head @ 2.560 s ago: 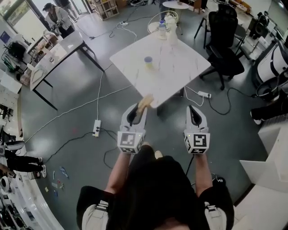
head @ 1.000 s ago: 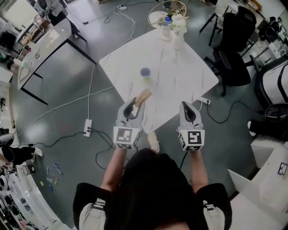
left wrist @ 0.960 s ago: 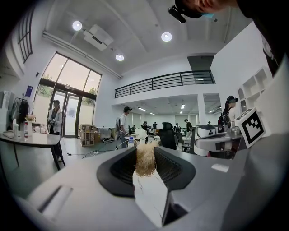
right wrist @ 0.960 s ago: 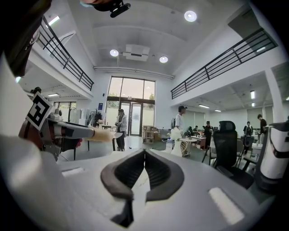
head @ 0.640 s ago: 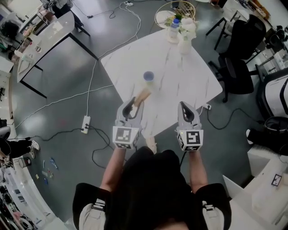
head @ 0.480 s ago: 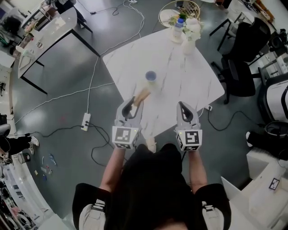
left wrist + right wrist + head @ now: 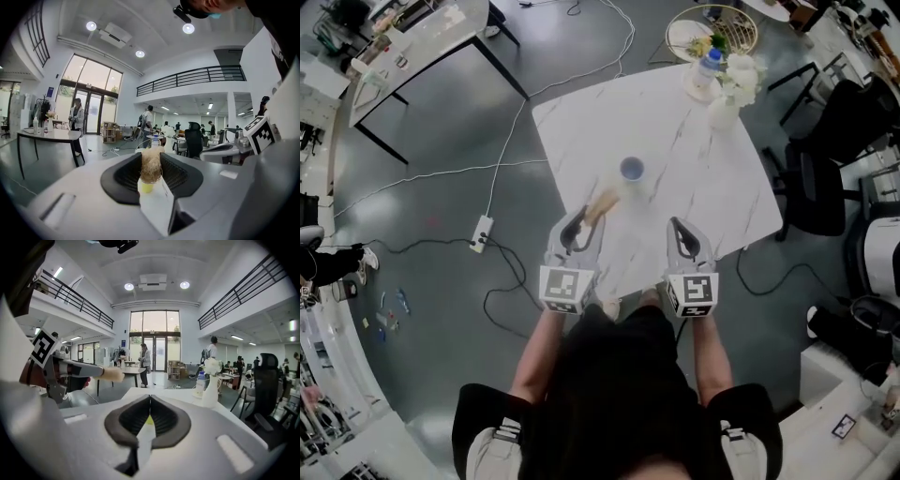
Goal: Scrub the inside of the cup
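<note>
A small yellow cup [image 7: 631, 172] with a blue rim stands upright near the middle of the white marble table [image 7: 694, 178]. My left gripper [image 7: 581, 219] is shut on a brush [image 7: 602, 202], whose pale bristle head sticks out forward toward the cup without touching it. In the left gripper view the bristles [image 7: 150, 166] fill the gap between the jaws, with the cup [image 7: 146, 186] just beyond them. My right gripper [image 7: 679, 231] hovers over the table's near edge, shut and empty. In the right gripper view its jaws meet, and the brush tip [image 7: 112, 374] shows at the left.
A water bottle [image 7: 705, 67] and a white vase of flowers [image 7: 727, 101] stand at the table's far corner. A black office chair [image 7: 825, 183] is at the right. A power strip [image 7: 481, 232] and cables lie on the floor at the left.
The person has walked up to the table; both grippers have come forward and lower to its near edge. The brush stays in the left gripper, the cup has not moved.
</note>
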Demonstrator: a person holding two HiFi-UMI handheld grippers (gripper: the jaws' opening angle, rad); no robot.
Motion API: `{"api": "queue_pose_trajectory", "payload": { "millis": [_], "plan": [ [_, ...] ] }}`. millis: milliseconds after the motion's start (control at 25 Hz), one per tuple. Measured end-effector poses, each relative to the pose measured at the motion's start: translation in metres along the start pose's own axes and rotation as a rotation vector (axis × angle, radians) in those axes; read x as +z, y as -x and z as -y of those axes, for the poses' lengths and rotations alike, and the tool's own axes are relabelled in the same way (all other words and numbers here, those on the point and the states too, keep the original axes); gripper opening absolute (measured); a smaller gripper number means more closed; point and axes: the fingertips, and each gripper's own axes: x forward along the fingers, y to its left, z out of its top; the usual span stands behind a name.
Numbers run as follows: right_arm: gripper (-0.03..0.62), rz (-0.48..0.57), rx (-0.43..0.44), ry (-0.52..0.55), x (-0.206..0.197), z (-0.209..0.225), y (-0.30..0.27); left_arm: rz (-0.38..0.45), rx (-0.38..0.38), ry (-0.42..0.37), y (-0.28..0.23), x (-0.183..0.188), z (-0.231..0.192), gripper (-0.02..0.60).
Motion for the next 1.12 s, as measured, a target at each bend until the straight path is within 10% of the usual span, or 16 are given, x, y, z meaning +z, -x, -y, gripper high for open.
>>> {"api": "queue_pose_trajectory", "payload": {
  "millis": [1120],
  "plan": [
    [0.011,-0.146,0.486,0.074,-0.071,0.024,-0.162,-0.188,0.359,0.153,-0.071,-0.095,-0.04,0.13]
  ]
}}
